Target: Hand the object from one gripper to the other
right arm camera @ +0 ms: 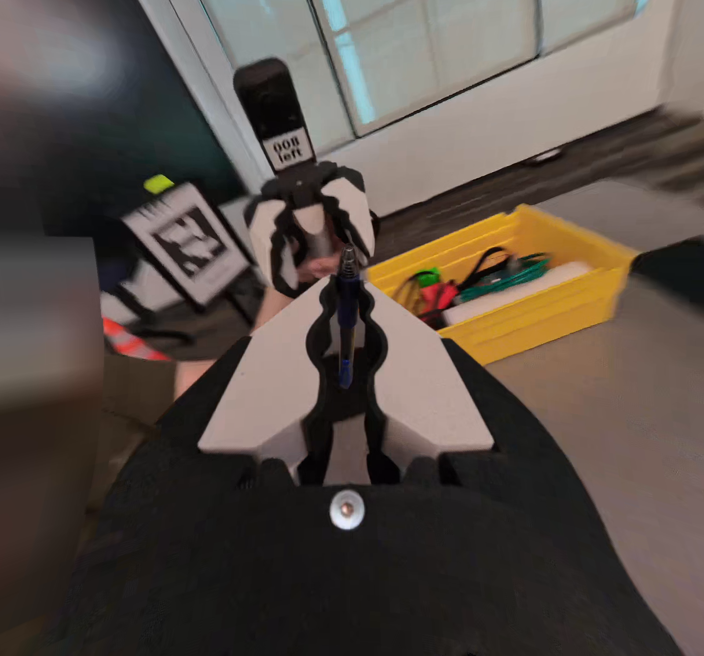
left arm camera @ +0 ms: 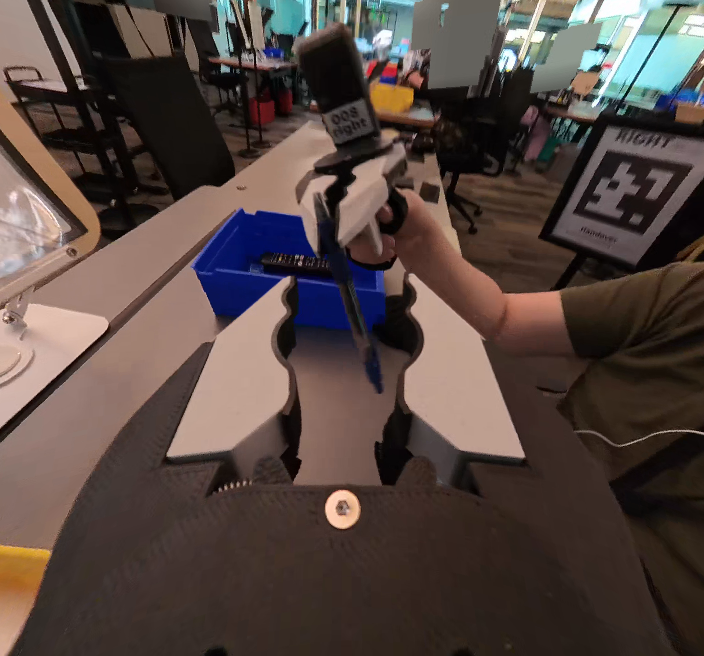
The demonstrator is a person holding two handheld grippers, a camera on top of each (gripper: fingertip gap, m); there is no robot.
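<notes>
A blue pen (left arm camera: 352, 306) hangs at a slant from my right gripper (left arm camera: 324, 218), which a hand holds above the table ahead of my left gripper. The pen's lower end lies between the open fingers of my left gripper (left arm camera: 348, 283), touching neither. In the right wrist view my right gripper (right arm camera: 347, 283) is shut on the pen (right arm camera: 347, 317), with the pen's dark tip sticking out past the fingertips. The left gripper (right arm camera: 310, 226) faces it from just beyond, open and empty.
A blue bin (left arm camera: 236, 283) with a black remote control (left arm camera: 293, 262) stands on the grey table (left arm camera: 114, 371) behind the pen. A yellow bin (right arm camera: 533, 317) of cables lies to the right. A framed marker sign (left arm camera: 628, 195) stands at the right. The person's arm (left arm camera: 457, 287) reaches in from the right. The tips of both grippers are at nearly the same place.
</notes>
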